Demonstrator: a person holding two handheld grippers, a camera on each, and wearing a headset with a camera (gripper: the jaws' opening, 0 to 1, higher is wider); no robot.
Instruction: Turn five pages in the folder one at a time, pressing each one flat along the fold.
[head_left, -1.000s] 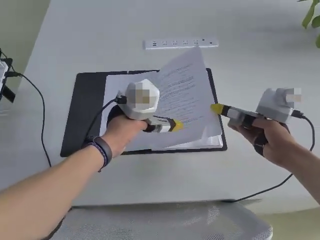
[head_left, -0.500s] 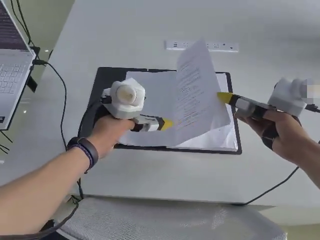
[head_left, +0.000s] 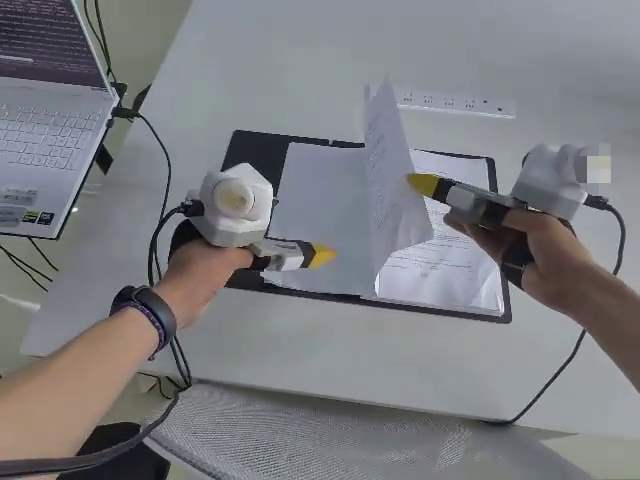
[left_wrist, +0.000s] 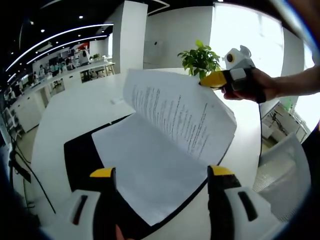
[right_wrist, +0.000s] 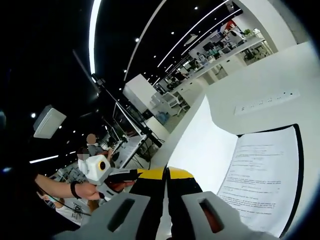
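While the right gripper (head_left: 425, 185) holds its jaws pinched on the printed page (head_left: 390, 190), upright over the folder (head_left: 255, 150), the left gripper (head_left: 320, 257) keeps its jaws spread.
It hovers level over the black folder's near left edge; the smooth white worktop (head_left: 300, 60) carries a power strip (head_left: 455, 102) beyond the folder and a laptop (head_left: 40, 110) to its left.

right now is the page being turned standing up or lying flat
Standing up: the page rises nearly upright above the folder, its edge pinched by the right gripper.

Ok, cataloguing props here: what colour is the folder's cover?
Black; the folder shows best in the head view.
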